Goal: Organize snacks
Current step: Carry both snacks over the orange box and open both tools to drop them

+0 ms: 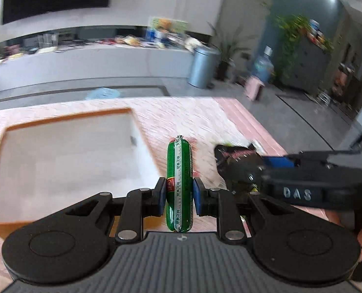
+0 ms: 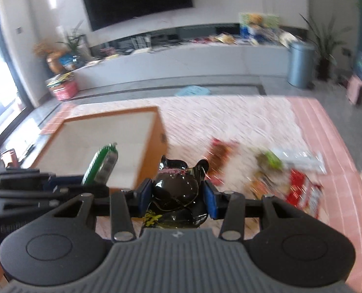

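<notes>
My left gripper (image 1: 179,195) is shut on a green sausage stick (image 1: 179,171), which stands upright between the blue pads above the pink cloth, just right of the orange-rimmed box (image 1: 68,119). My right gripper (image 2: 177,194) is shut on a glossy black snack packet (image 2: 176,188) with yellow print. In the right wrist view the left gripper and its green sausage stick (image 2: 102,163) hang to the left, over the box (image 2: 112,112). In the left wrist view the right gripper with the black packet (image 1: 232,158) sits to the right.
Several loose snack packets lie on the pink cloth: a red-brown one (image 2: 221,151), a green one (image 2: 271,160) and a red one (image 2: 303,193). The box has a pale inside. A grey bin (image 2: 300,64) and a long white counter (image 2: 181,58) stand beyond the table.
</notes>
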The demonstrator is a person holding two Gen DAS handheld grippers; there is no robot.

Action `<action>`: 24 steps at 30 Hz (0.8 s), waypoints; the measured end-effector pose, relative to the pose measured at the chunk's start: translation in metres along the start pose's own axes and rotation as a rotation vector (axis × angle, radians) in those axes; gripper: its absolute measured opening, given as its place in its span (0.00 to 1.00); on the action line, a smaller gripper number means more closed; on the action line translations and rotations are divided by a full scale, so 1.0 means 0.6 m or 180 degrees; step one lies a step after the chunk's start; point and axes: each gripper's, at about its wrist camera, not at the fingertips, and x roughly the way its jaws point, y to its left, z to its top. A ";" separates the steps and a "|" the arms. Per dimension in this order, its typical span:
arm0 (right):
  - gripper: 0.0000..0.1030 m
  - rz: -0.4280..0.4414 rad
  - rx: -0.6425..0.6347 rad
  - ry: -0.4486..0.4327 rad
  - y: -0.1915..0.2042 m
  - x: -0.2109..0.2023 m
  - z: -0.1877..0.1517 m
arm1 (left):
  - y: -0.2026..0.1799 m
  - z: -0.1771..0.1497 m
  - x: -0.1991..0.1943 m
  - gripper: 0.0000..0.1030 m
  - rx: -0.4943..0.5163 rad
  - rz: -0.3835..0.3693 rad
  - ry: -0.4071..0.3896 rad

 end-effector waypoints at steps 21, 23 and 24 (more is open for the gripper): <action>0.43 0.0185 -0.1112 0.0592 0.179 0.222 0.080 | 0.166 0.045 0.100 0.24 -0.0353 0.0469 0.0633; 0.43 0.0212 -0.1174 0.0671 0.182 0.234 0.081 | 0.180 0.046 0.117 0.24 -0.0396 0.0491 0.0700; 0.43 0.0230 -0.1177 0.0718 0.182 0.242 0.083 | 0.187 0.045 0.123 0.24 -0.0423 0.0498 0.0732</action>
